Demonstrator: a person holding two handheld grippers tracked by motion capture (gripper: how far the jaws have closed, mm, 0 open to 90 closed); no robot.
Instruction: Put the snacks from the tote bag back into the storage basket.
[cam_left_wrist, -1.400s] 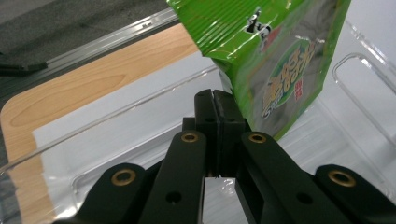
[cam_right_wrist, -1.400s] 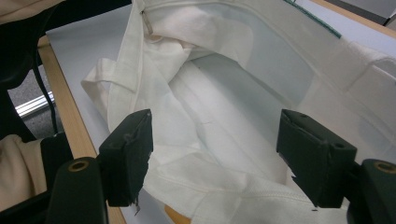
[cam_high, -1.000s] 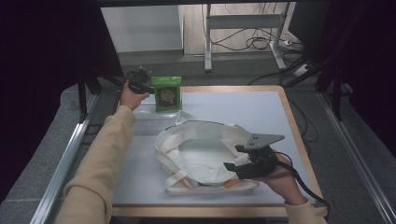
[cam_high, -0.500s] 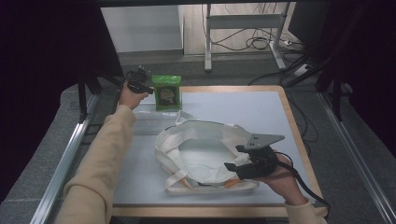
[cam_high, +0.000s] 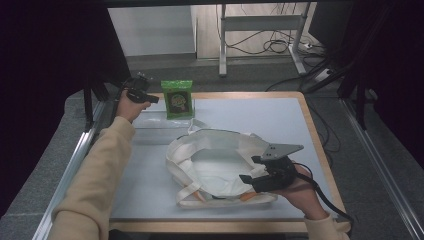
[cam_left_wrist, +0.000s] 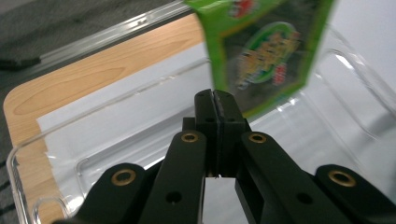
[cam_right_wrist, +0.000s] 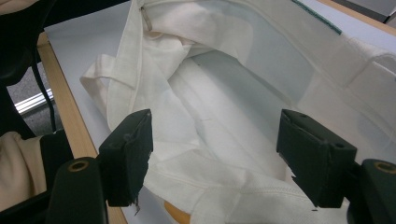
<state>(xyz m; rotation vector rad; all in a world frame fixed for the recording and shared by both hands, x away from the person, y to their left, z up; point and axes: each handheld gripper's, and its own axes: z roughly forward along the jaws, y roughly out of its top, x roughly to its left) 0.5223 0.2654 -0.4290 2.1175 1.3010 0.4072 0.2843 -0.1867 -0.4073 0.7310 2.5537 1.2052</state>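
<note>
- The left claw (cam_high: 152, 99) is at the far left corner of the tabletop (cam_high: 280, 112); its jaws are pressed together on the lower edge of a green snack packet (cam_high: 177, 98).
- In the left gripper view the green snack packet (cam_left_wrist: 266, 51) stands upright from that pinch, over a clear plastic tray (cam_left_wrist: 116, 140).
- The clear plastic tray (cam_high: 150, 122) lies along the far left edge of the tabletop, just beyond the bag.
- A white cloth tote bag (cam_high: 220, 165) lies flat near the middle of the tabletop, toward the near edge, with its mouth spread wide.
- The right claw (cam_high: 248, 169) is at the bag's near right rim, jaws well apart.
- In the right gripper view the right claw (cam_right_wrist: 215, 154) has bag cloth between its pads, but they do not press on it; the white cloth tote bag (cam_right_wrist: 224, 98) is open beyond them.
</note>
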